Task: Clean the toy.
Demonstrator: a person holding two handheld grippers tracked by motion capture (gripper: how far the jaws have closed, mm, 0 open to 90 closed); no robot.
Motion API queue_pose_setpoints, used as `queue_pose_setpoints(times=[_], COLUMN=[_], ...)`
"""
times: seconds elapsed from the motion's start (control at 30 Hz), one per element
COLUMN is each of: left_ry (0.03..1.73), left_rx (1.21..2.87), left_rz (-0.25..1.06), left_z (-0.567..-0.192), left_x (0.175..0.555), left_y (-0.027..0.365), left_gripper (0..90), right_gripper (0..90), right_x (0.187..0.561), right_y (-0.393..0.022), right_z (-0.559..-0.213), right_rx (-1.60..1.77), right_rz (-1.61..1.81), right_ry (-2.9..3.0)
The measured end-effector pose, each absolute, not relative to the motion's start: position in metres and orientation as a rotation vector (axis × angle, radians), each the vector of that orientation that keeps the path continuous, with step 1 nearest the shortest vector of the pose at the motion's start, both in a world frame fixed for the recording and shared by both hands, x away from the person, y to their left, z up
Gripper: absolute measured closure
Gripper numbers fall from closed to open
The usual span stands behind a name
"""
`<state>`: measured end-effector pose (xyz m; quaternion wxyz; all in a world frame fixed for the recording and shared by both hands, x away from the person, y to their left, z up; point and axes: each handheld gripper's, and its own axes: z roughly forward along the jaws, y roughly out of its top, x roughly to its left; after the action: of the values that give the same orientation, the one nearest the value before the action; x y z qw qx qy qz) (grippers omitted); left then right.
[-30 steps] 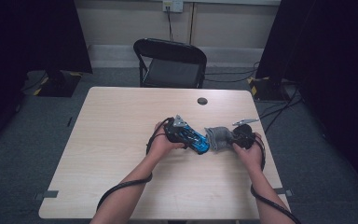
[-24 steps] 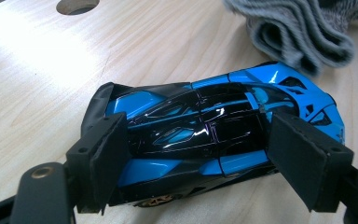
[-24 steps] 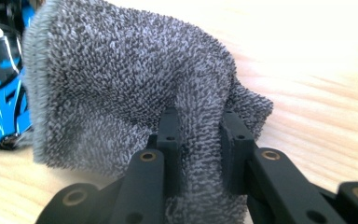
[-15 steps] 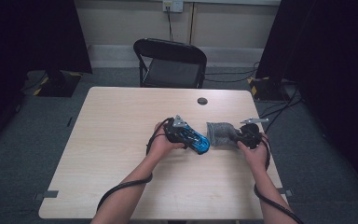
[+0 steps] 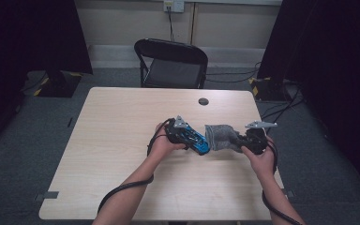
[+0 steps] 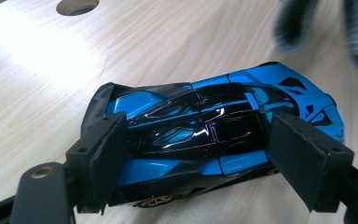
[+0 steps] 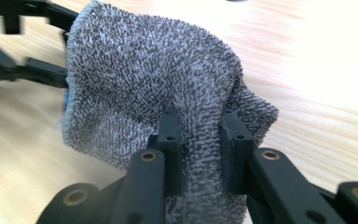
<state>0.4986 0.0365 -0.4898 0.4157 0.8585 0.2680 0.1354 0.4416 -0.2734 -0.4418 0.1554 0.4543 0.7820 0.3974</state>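
Right gripper view: cloth point(image 7: 158, 84) between jaws

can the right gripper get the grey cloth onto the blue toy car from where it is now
Probably yes. The right gripper pinches the grey cloth right beside the blue toy car, and the left gripper clamps only its sides, leaving the roof bare.

table point(image 5: 122, 140) left half lies free
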Motion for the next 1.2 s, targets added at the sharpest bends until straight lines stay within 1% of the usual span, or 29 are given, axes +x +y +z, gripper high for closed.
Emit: queue_pose_setpoints(times=[0.27,0.43,0.6,0.87,1.2], left_ry=[0.68,0.684,0.687,0.685,0.679], left_rx=[2.161,2.166,2.164,2.159,2.158], left_rz=[0.344,0.346,0.348,0.347,0.347], left_z=[-0.489,-0.489,-0.489,-0.489,-0.49], left_x=[0.498,0.498,0.498,0.497,0.497], left_y=[0.036,0.035,0.034,0.034,0.034], left_gripper=[20.6,20.6,20.6,20.5,20.5], right_gripper=[73.6,73.6,73.6,73.2,73.1], right_x=[0.419,0.401,0.388,0.389,0.404], right_y=[-0.269,-0.263,-0.249,-0.228,-0.229], right_z=[-0.437,-0.443,-0.454,-0.473,-0.482], right_rx=[1.21,1.166,1.118,1.059,1.104], right_rz=[1.193,1.24,1.211,1.093,1.039], right_ry=[2.299,2.362,2.448,2.538,2.524])
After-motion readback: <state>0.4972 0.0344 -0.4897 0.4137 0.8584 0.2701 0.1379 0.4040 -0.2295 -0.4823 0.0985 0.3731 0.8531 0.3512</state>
